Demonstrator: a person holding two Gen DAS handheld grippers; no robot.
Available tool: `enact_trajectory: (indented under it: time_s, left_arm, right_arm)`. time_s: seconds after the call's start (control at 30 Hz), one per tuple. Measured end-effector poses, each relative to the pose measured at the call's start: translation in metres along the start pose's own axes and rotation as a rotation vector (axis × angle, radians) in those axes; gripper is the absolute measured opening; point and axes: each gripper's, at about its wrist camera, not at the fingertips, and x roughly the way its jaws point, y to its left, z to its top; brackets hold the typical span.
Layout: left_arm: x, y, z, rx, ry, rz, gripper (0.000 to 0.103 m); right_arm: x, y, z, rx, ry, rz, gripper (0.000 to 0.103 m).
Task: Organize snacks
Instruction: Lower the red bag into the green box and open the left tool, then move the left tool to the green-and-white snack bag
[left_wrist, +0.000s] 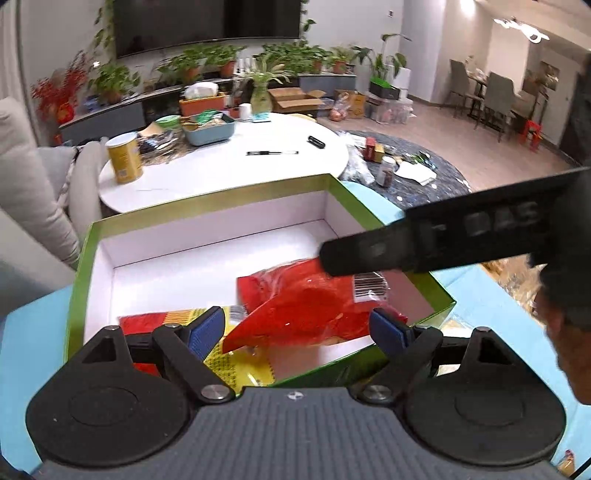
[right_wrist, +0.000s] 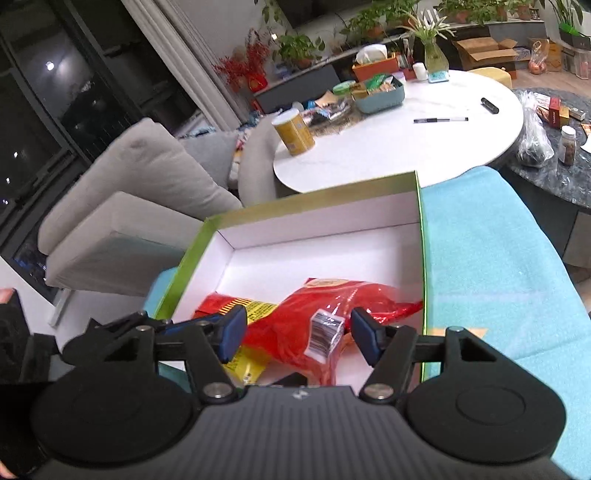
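Left wrist view: one green box (left_wrist: 207, 206) with a white interior sits on a turquoise surface (left_wrist: 37, 321); its near wall is hidden behind the gripper body. Two snack bags lie inside — a red bag (left_wrist: 306, 306) overlapping a red-and-yellow bag (left_wrist: 147, 321), the latter partly covered. The left gripper (left_wrist: 295, 330) tilts down over them, jaws spread, gripping nothing. The right gripper (right_wrist: 295, 338) straddles the red bag's barcode label (right_wrist: 325, 334) — pads apart, contact unclear.
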Motion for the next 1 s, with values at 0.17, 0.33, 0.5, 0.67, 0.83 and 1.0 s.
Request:
enact_trajectory:
  time_s: [0.17, 0.33, 0.5, 0.67, 0.83, 1.0]
  left_arm:
    - [-0.023, 0.003, -0.002, -0.025, -0.039, 0.022, 0.084]
    - [-0.053, 0.002, 0.002, -0.039, -0.101, 0.037, 0.085]
    - [-0.086, 0.0, 0.003, -0.04, -0.153, 0.048, 0.086]
    - [-0.112, -0.001, -0.001, -0.045, -0.166, 0.063, 0.088]
    - [-0.139, -0.003, -0.008, -0.049, -0.189, 0.071, 0.088]
    - [-0.16, -0.005, -0.021, -0.062, -0.193, 0.091, 0.089]
  right_arm:
    - [-0.028, 0.015, -0.004, -0.056, -0.056, -0.032, 0.074]
    - [-0.048, 0.027, -0.005, -0.059, -0.078, 0.015, 0.075]
    - [-0.072, 0.046, -0.008, -0.073, -0.112, 0.049, 0.076]
    - [-0.099, 0.064, -0.015, -0.099, -0.151, 0.058, 0.076]
    - [-0.118, 0.074, -0.022, -0.103, -0.169, 0.081, 0.076]
    - [-0.128, 0.076, -0.036, -0.096, -0.162, 0.075, 0.076]
